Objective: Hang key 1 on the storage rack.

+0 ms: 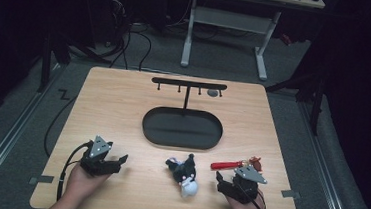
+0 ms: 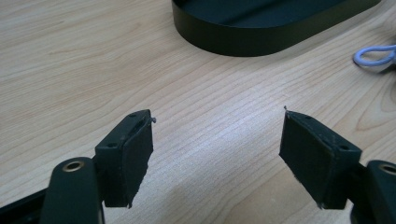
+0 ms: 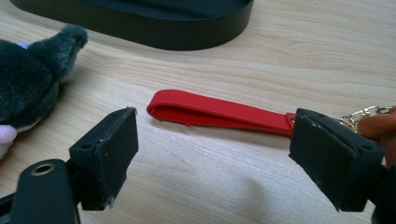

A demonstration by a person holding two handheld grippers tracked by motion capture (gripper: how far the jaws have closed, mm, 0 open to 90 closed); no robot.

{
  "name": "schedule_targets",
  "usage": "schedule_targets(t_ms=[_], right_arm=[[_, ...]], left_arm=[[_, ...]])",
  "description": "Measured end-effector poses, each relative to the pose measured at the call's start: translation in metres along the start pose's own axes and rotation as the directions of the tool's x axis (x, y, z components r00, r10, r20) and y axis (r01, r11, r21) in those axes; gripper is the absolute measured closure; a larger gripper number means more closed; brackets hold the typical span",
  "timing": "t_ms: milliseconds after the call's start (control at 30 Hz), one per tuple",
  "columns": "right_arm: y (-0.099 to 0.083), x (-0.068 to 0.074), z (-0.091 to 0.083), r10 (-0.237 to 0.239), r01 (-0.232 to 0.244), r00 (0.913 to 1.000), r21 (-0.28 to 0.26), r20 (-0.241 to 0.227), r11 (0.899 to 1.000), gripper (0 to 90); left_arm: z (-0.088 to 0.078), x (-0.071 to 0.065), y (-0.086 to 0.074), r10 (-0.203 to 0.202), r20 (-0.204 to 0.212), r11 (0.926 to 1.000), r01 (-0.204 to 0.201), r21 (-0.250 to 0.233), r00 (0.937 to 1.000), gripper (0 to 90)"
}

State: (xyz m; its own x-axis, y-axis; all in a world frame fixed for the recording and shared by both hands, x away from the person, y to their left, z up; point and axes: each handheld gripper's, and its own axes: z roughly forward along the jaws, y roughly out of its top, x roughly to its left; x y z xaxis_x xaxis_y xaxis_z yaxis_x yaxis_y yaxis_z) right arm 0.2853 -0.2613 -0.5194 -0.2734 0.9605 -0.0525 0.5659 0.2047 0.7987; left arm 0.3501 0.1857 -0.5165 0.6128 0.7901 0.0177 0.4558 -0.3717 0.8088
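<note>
**Both grippers rest open on the wooden table, keychains lying between and beside them**

The right gripper point(image 3: 212, 140) sits near the table's front right corner with its jaws spread wide and nothing between the pads. Just ahead of it lies a red flat silicone strap keychain point(image 3: 219, 113) with a gold chain point(image 3: 362, 114) at its right end; the strap lies flat on the light wooden table point(image 1: 123, 104), touching neither pad.

The left gripper point(image 2: 217, 154) rests at the front left, jaws apart over bare wood.

Between the two grippers lies a dark grey and white plush toy keychain point(image 1: 184, 173). Behind it stands a black oval metal tray point(image 1: 181, 128) with a T-shaped hook rack point(image 1: 189, 83).
</note>
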Motion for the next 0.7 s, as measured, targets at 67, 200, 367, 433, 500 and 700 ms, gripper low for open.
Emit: schedule_targets(t_ms=[67, 200, 367, 433, 500, 700], right_arm=[[0.0003, 0.0007, 0.0009, -0.006, 0.006, 1.0, 0.002, -0.005, 1.0, 15.1], [0.0002, 0.002, 0.0021, -0.021, 0.022, 0.9996, 0.011, -0.016, 1.0, 14.9], [0.0006, 0.0026, 0.0009, -0.023, 0.023, 0.9996, 0.014, -0.019, 1.0, 14.6], [0.0009, 0.003, 0.0002, -0.027, 0.027, 0.9994, 0.01, -0.02, 1.0, 14.5], [0.0013, 0.0034, -0.0003, -0.028, 0.028, 0.9994, 0.011, -0.02, 1.0, 14.6], [0.0022, 0.0037, -0.0021, -0.03, 0.03, 0.9993, 0.016, -0.022, 0.999, 14.6]], left_arm=[[0.0002, 0.0002, -0.0001, -0.005, 0.007, 1.0, 0.005, 0.001, 1.0, 26.2], [0.0011, -0.0015, -0.0003, 0.005, 0.013, 1.0, -0.005, 0.004, 0.9999, 26.2], [0.0009, -0.0025, 0.0, 0.01, 0.014, 0.9999, -0.01, 0.004, 0.9999, 26.2], [0.0004, -0.0027, 0.0003, 0.008, 0.017, 1.0, -0.008, 0.001, 0.9998, 26.3], [0.0001, -0.003, 0.0005, 0.012, 0.017, 0.9999, -0.012, 0.001, 0.9998, 26.3], [-0.0001, -0.0045, -0.0003, 0.018, 0.02, 0.9998, -0.018, 0.001, 0.9996, 26.3]])
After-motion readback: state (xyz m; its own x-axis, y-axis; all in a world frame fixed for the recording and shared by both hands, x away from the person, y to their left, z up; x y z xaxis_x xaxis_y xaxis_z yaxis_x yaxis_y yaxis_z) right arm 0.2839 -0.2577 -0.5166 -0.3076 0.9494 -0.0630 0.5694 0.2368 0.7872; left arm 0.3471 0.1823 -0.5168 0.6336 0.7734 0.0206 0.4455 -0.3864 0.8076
